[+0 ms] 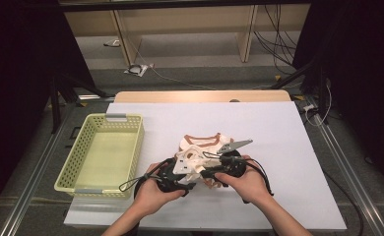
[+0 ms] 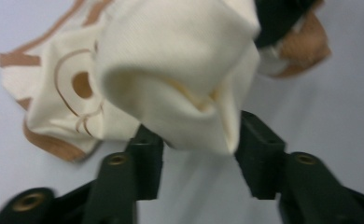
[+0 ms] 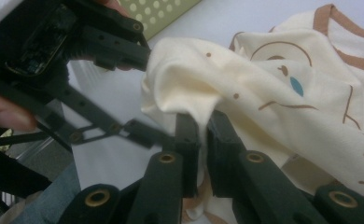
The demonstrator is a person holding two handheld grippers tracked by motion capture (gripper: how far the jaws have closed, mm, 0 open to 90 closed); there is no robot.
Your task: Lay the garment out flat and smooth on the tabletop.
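A cream baby garment (image 1: 202,145) with brown trim and a line-drawn face lies crumpled near the front middle of the white table (image 1: 283,147). Both grippers meet at its near edge. My left gripper (image 1: 187,169) holds a bunched fold of the garment (image 2: 171,70) between its jaws, and both pads (image 2: 259,149) touch the cloth. My right gripper (image 3: 203,126) has its jaws nearly together, pinching a thin fold of the garment (image 3: 273,93). The left gripper (image 3: 140,88) faces it from close by, in a hand. The right gripper (image 1: 209,169) sits right of the left one.
A pale yellow-green perforated basket (image 1: 133,147) stands on the table's left part, a corner of it (image 3: 166,11) showing behind the left gripper. Bare white table surface lies right of and beyond the garment. Cables trail from both grippers towards the front edge.
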